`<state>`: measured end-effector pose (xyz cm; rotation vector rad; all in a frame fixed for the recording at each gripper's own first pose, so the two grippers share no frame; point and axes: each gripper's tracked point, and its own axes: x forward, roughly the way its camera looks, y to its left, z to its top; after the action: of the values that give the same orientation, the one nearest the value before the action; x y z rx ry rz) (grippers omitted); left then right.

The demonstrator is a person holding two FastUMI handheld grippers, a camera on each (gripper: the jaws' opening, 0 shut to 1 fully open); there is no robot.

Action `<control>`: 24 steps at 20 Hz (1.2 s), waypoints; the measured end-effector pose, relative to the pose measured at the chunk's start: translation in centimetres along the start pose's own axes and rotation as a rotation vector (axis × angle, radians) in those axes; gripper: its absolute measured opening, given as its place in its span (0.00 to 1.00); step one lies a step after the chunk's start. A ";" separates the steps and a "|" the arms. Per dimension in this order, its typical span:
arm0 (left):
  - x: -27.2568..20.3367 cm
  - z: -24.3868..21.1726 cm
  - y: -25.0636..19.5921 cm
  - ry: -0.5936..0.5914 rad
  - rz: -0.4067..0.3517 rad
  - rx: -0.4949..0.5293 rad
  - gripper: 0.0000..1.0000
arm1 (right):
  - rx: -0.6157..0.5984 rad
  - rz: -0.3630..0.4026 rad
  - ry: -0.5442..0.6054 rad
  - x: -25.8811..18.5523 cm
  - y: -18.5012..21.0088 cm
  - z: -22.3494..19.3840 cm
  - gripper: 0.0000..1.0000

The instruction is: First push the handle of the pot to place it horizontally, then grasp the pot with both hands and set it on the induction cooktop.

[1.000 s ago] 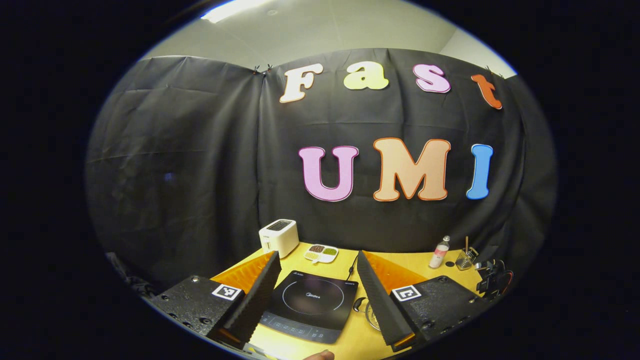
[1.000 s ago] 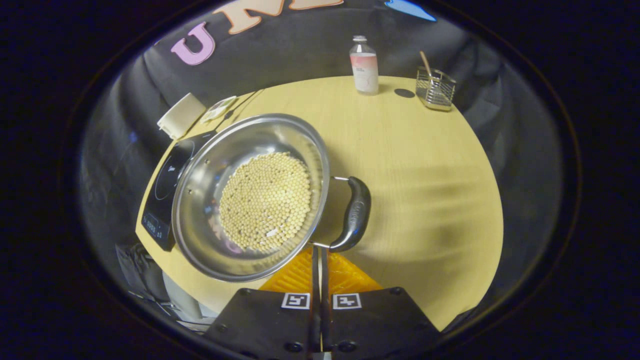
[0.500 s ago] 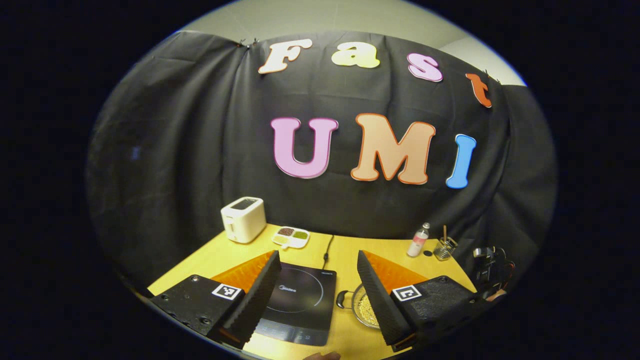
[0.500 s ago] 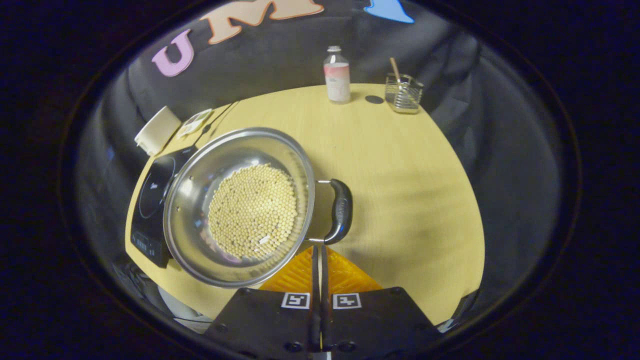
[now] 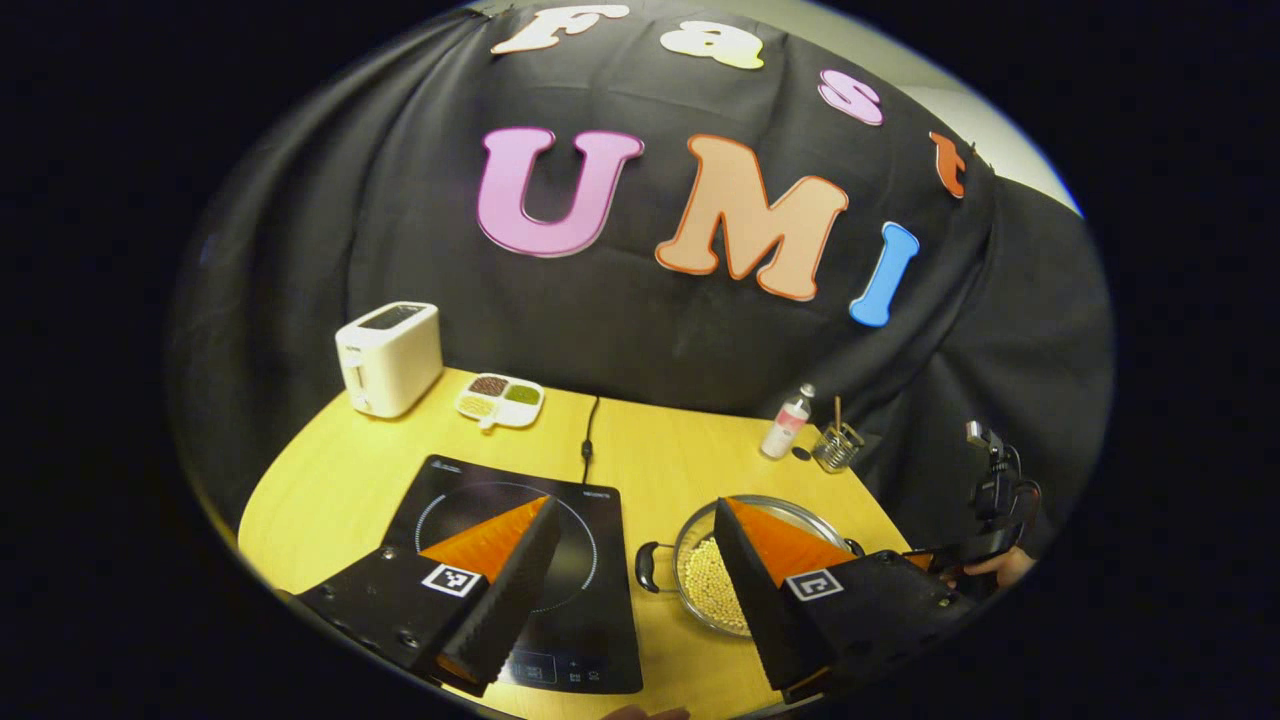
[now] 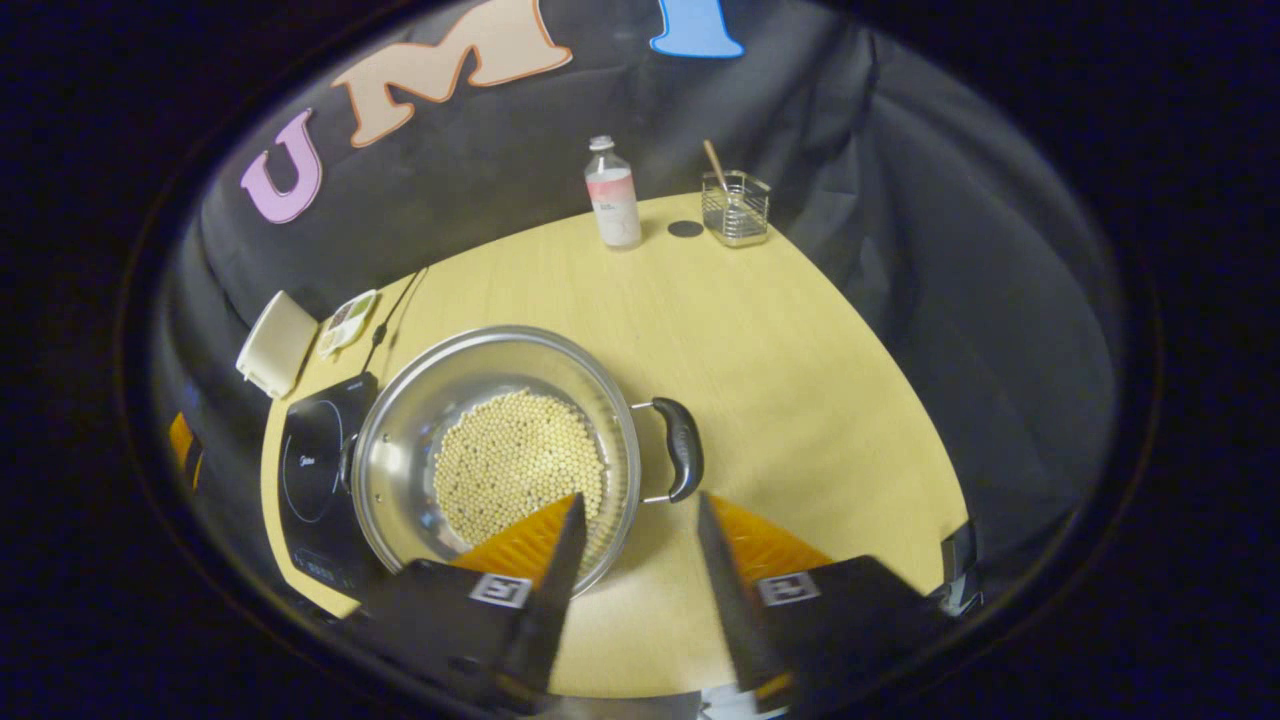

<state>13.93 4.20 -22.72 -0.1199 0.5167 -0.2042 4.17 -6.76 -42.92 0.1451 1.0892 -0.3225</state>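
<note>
Pot (image 6: 497, 460) of beans, sitting on table (image 6: 800, 380) beside induction cooktop (image 5: 520, 560). Both grippers wide apart, holding nothing: left gripper (image 5: 630, 580), right gripper (image 6: 632, 555). Best to slide each around a side handle (image 6: 682, 462), squeeze, lift level.

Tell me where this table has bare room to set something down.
Widest bare patch: yellow wooden table right of the steel pot of beans, up to the clear bottle and wire holder. Crowded left: black induction cooktop, white toaster, divided dish.
</note>
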 end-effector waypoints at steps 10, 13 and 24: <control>5.8 -8.6 -1.3 0.248 -0.038 0.016 0.95 | -0.083 -0.017 0.026 3.6 -0.8 1.0 0.77; 7.5 -10.3 -1.4 0.295 -0.006 0.009 0.95 | -0.091 -0.012 0.058 5.2 -1.4 0.9 0.77; 12.5 -15.2 -2.1 0.461 0.065 0.046 0.95 | -0.138 0.031 0.113 9.2 -1.8 0.4 0.77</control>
<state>16.64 -1.55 -41.46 -0.0095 0.9732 -0.1800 7.83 -10.28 -50.80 0.0577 1.2165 -0.2123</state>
